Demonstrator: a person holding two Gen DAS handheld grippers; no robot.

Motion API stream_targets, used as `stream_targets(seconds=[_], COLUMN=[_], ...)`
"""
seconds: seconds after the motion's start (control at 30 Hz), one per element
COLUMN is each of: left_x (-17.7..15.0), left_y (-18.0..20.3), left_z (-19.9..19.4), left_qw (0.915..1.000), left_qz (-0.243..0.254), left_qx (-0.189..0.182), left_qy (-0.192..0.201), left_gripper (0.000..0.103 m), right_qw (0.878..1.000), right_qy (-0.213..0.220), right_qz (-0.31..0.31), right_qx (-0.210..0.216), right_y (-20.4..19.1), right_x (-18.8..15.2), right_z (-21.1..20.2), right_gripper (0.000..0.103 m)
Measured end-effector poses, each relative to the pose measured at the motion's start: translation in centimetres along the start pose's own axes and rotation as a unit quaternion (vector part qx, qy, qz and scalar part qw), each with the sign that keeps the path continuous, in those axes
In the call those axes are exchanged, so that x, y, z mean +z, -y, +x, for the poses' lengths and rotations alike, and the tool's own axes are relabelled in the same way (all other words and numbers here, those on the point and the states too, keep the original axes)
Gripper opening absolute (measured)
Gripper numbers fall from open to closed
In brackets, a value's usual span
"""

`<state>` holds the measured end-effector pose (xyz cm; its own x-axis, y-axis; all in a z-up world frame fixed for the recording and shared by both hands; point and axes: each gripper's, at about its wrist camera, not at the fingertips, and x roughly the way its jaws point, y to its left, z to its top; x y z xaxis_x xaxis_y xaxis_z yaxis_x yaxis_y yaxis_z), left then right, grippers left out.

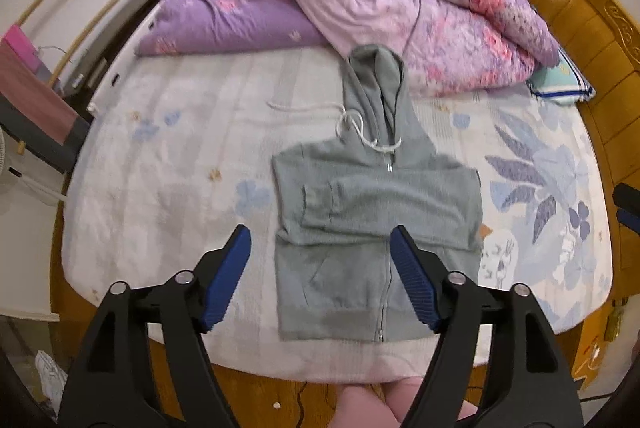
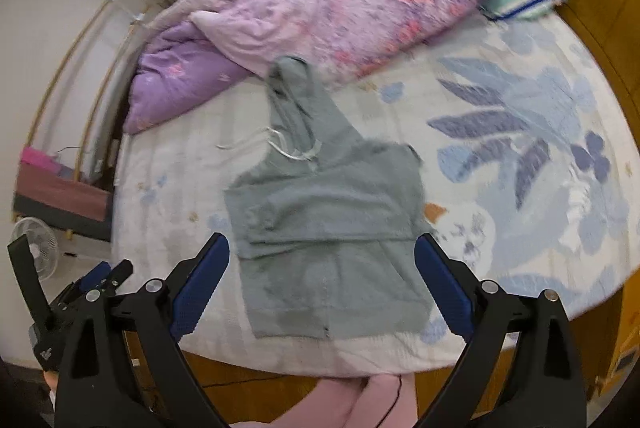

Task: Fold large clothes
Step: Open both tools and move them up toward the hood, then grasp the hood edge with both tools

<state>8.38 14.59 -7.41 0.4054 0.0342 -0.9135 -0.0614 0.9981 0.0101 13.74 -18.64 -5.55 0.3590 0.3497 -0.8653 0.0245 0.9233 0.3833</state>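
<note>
A grey zip hoodie (image 1: 372, 212) lies flat on the bed, sleeves folded across the chest, hood pointing to the far side, white drawstring trailing left. It also shows in the right wrist view (image 2: 328, 224). My left gripper (image 1: 320, 248) is open and empty, held above the hoodie's lower left part near the bed's front edge. My right gripper (image 2: 322, 260) is open and empty, held above the hoodie's hem. The left gripper also shows at the lower left of the right wrist view (image 2: 100, 278).
A floral bedsheet (image 1: 180, 168) covers the bed. A purple and pink quilt (image 1: 360, 8) is piled at the far side, with a teal pillow (image 1: 560, 84) and a wooden headboard (image 1: 592, 36) at right. A fan (image 2: 36, 244) stands on the floor at left.
</note>
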Motion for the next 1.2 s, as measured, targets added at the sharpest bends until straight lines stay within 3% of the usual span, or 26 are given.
stream_targets(seconds=[0.3,0.47,0.57,0.87,1.07,1.2], left_x=[2.7,5.4,7.5,16.2,23.0,27.1], left_y=[0.7,1.1,1.2,2.9,3.9,4.3], left_z=[-1.0,0.3,1.5,7.4,14.9,21.5], left_qw=[0.9997,0.9996,0.9999,0.9995,0.9966,0.9957], left_qz=[-0.014,-0.007,-0.009,0.023,0.047,0.049], left_qx=[0.020,0.027,0.011,-0.021,-0.068,-0.074], left_qy=[0.008,0.007,0.008,0.006,0.000,-0.025], left_gripper=[0.081,0.083,0.088,0.088,0.088,0.088], right_qw=[0.996,0.994,0.992,0.989,0.990,0.986], right_qy=[0.039,0.050,0.047,0.006,-0.016,-0.042], right_qz=[-0.060,-0.090,-0.114,-0.142,-0.139,-0.162], right_qx=[0.056,0.046,0.043,0.027,0.005,0.003], right_y=[-2.5,-3.3,-3.6,-4.7,-4.9,-5.1], right_x=[5.3,8.7,11.0,18.7,24.3,27.5], right_z=[-1.5,-0.5,1.1,9.3,16.9,23.3], right_gripper=[0.094,0.094,0.095,0.095,0.095,0.091])
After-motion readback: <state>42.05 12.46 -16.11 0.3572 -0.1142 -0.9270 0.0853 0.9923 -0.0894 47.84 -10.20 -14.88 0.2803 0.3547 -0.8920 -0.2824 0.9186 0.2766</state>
